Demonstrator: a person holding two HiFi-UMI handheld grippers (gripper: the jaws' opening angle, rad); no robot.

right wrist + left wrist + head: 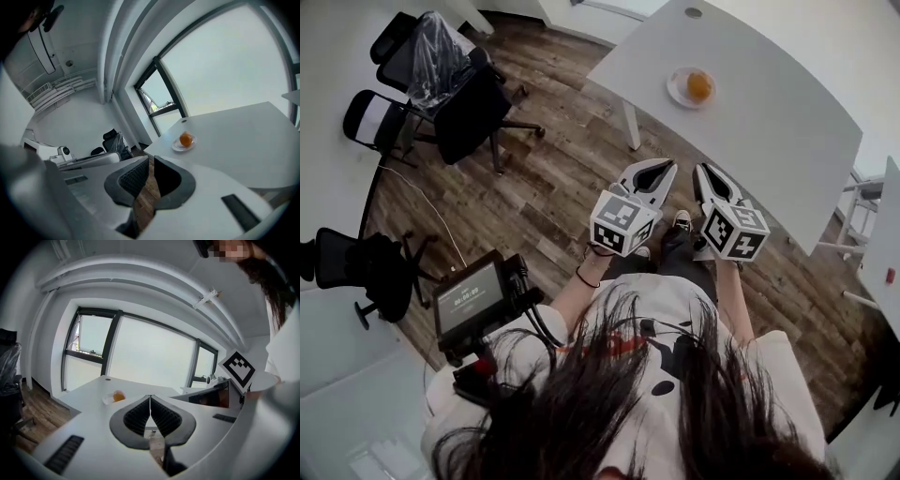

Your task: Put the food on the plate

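Orange food [699, 85], one, on one plate [676, 93]; left gripper [652, 172], right gripper [712, 178]: fingers together.

No words can be read here. The small screen [469, 300] by the person's chest shows a row of pale numbers, too blurry to read. The left cube [623, 223] and the right cube [734, 231] carry black-and-white square patterns, not letters.

The white table [769, 112] is offering broad bare top on every side of the plate [678, 96], which is sitting with its orange food [698, 85] near the table's left end. Open wooden floor [553, 187] is lying before the table's near edge. Office chairs [455, 89] are standing well left of the table.
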